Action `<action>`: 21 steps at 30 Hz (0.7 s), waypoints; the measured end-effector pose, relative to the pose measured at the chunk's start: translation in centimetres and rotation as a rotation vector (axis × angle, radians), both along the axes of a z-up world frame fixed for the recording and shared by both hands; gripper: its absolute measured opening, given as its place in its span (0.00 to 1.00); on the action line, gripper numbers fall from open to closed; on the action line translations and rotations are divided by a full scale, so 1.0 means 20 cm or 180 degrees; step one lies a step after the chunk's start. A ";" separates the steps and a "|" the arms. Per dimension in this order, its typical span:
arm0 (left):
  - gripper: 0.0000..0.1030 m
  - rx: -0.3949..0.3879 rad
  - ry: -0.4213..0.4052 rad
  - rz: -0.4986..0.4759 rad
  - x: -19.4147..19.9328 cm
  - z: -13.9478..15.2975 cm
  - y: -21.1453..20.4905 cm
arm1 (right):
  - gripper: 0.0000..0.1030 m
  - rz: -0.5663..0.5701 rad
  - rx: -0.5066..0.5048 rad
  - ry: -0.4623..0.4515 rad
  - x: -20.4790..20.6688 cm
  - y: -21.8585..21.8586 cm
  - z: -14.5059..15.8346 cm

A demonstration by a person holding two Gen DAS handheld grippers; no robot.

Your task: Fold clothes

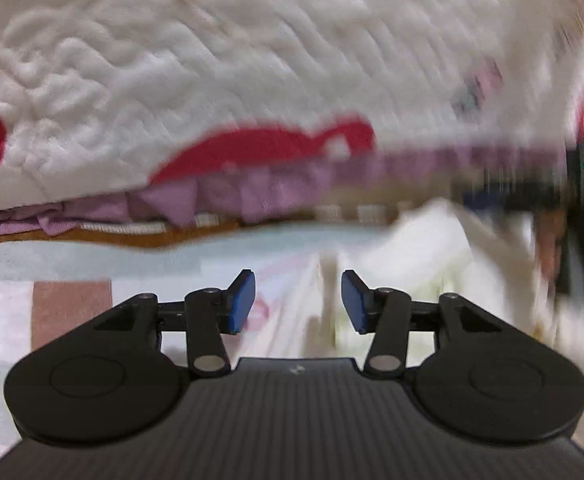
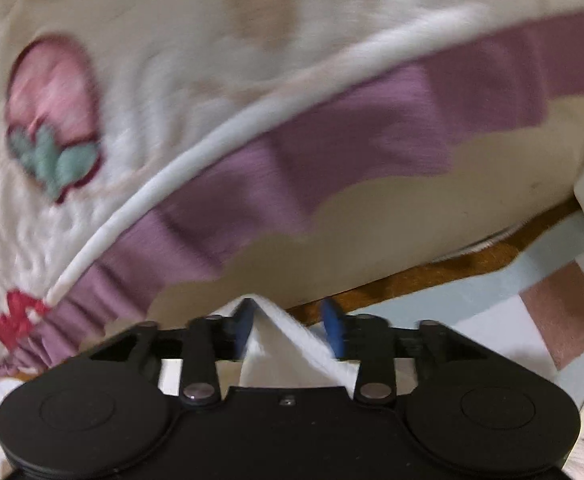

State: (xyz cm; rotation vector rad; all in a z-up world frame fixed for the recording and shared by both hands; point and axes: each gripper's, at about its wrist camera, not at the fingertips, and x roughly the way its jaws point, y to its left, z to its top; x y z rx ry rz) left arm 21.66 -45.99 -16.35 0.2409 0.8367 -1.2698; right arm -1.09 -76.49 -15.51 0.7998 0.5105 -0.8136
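In the left wrist view my left gripper (image 1: 298, 300) stands open, blue pads (image 1: 243, 300) wide apart, nothing between them. A pale white garment (image 1: 420, 248) lies crumpled on the floor mat just ahead and to the right of it. In the right wrist view my right gripper (image 2: 287, 320) has its jaws apart, and a peaked fold of white cloth (image 2: 275, 344) sits between them, leaning on the left pad (image 2: 243, 322). The pads do not pinch it.
A white quilted bedspread (image 1: 211, 60) with red patterns and a purple ruffle (image 2: 332, 152) hangs over the bed edge close ahead in both views. Below lie a brown floor strip (image 2: 412, 276) and a mat (image 1: 71, 312) of pale blue, white and pink squares. Dark blurred objects (image 1: 580, 220) stand at the right.
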 end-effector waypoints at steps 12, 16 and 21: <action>0.47 0.0607 -0.0806 0.0160 -0.12 -0.17 -0.20 | 0.35 0.0894 0.0095 -0.0241 0.01 0.21 0.02; 0.42 0.0478 -0.0815 0.0810 0.05 -0.16 -0.22 | 0.49 0.1512 0.0007 0.0134 0.15 0.38 -0.04; 0.35 0.0198 -0.0504 0.0928 0.14 -0.07 -0.17 | 0.53 0.2280 -0.0106 0.0610 0.32 0.60 -0.11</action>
